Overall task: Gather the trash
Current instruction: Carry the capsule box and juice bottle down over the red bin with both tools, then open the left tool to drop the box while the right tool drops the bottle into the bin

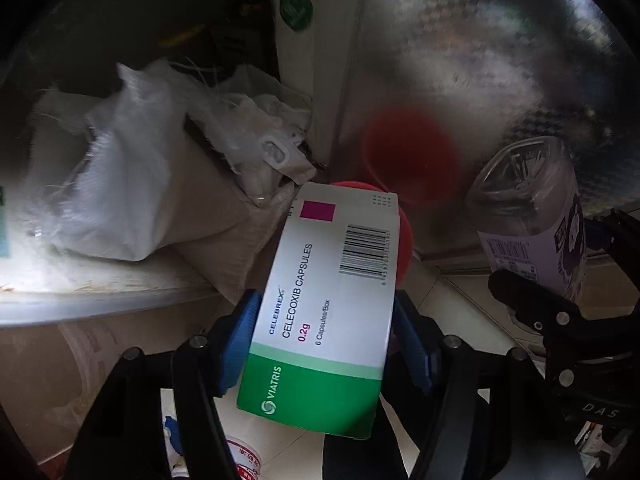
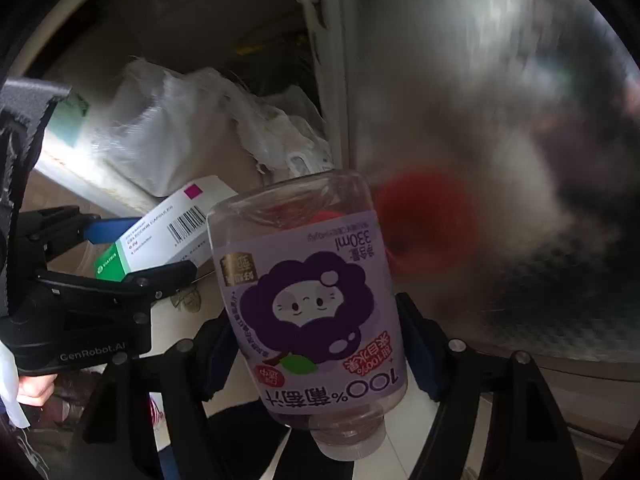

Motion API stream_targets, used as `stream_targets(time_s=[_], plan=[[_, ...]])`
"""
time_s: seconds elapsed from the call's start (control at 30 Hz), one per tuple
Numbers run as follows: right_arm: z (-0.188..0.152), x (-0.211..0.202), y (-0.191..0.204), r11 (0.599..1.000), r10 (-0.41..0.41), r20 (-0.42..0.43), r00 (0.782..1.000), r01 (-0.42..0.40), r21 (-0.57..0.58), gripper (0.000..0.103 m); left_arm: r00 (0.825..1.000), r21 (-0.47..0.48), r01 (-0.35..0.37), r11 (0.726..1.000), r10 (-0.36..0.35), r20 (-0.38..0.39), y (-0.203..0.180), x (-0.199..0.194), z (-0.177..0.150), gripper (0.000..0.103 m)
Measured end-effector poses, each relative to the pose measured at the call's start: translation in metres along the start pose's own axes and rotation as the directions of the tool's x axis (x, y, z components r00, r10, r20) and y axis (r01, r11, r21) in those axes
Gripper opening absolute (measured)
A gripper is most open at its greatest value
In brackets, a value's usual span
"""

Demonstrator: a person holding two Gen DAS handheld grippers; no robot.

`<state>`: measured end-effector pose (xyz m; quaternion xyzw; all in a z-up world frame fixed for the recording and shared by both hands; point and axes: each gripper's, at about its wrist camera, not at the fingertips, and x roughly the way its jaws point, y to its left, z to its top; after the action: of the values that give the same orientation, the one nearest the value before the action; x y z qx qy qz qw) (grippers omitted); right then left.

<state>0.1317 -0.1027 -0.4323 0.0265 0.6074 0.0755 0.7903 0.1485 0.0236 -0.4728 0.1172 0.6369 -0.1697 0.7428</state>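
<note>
1. Left view: my left gripper (image 1: pixel 326 334) grips a medicine box (image 1: pixel 328 304) between its blue pads, above a red bin (image 1: pixel 402 236).
2. Right view: my right gripper (image 2: pixel 320 344) grips a juice bottle (image 2: pixel 310 308), neck toward the camera, beside the box (image 2: pixel 168 236).

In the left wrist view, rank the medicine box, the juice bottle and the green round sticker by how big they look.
1. medicine box, though it sits nearest the camera, which inflates it
2. juice bottle, partly hidden by the right gripper
3. green round sticker, farther back, so its true size is unsure
</note>
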Motion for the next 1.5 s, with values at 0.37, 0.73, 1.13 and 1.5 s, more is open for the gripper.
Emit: stream_targets(time_s=[0.37,0.73,1.13,1.5], plan=[[0.000,0.043,-0.032,0.997,-0.017,-0.012,1.000,0.018,0.079,0.070,0.999,0.109,0.034,0.993,-0.030,-0.035,-0.012,0.058,0.030,0.064],[0.000,0.059,-0.030,0.993,-0.029,-0.021,0.999,0.031,0.113,0.070,0.998,0.133,0.037,0.990,-0.029,-0.063,-0.017,0.067,0.036,0.081],[0.011,0.064,-0.017,1.000,-0.010,-0.025,1.000,0.010,0.027,0.070,0.997,0.034,0.010,0.999,-0.007,-0.074,0.021,0.067,0.024,0.081],[0.028,0.075,0.013,0.996,-0.016,-0.020,1.000,0.014,-0.088,0.071,0.997,-0.073,-0.025,0.997,0.019,-0.074,0.057,0.065,0.010,0.081]])
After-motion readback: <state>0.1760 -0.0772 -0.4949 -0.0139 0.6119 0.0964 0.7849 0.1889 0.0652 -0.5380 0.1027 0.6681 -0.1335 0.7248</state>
